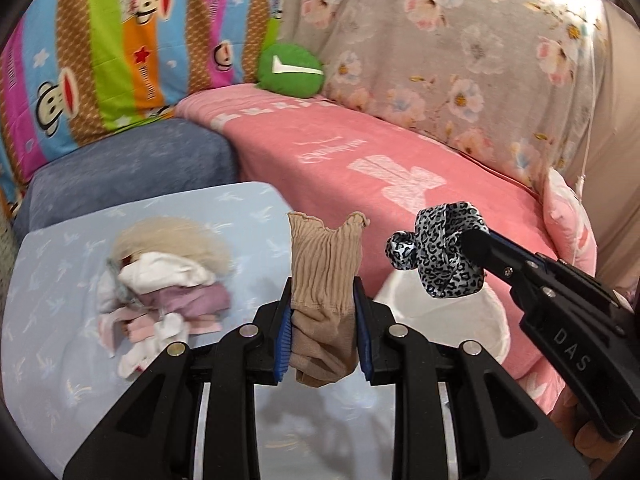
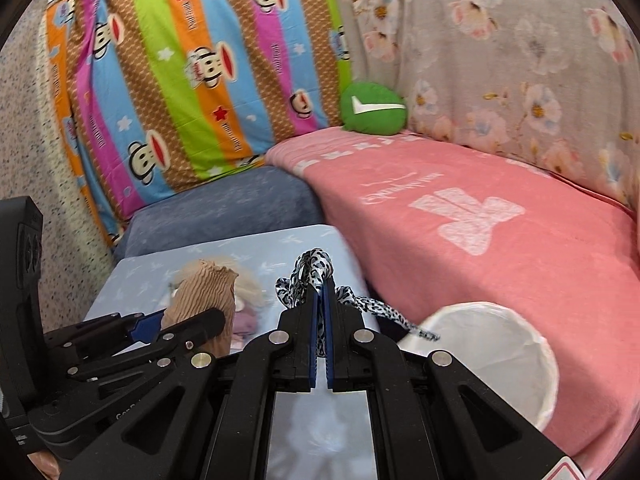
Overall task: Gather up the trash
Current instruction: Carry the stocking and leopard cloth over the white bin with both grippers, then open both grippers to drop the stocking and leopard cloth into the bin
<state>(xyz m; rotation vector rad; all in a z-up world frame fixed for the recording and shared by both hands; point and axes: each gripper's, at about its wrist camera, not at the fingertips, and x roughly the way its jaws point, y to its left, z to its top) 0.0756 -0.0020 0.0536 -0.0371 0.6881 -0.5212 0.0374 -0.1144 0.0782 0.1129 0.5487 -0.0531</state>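
Note:
My left gripper (image 1: pixel 323 300) is shut on a beige ribbed sock (image 1: pixel 325 264) that stands up between its blue pads, above the light blue table (image 1: pixel 52 312). My right gripper (image 2: pixel 321 292) is shut on a leopard-print cloth (image 2: pixel 314 268), whose ends hang out on both sides. From the left wrist view the right gripper (image 1: pixel 464 246) comes in from the right with that leopard cloth (image 1: pixel 440 256) bunched at its tip, over a white bin (image 1: pixel 496 320). The right wrist view shows the left gripper (image 2: pixel 188 320) with the sock (image 2: pixel 204 296) at lower left.
A pile of white, pink and cream clothes (image 1: pixel 160 284) lies on the blue table. The white round bin (image 2: pixel 504 352) stands beside a pink-covered bed (image 2: pixel 480 208). A green cushion (image 2: pixel 372 108), a striped cartoon sheet (image 2: pixel 192 72) and a floral cover (image 2: pixel 500 48) are behind.

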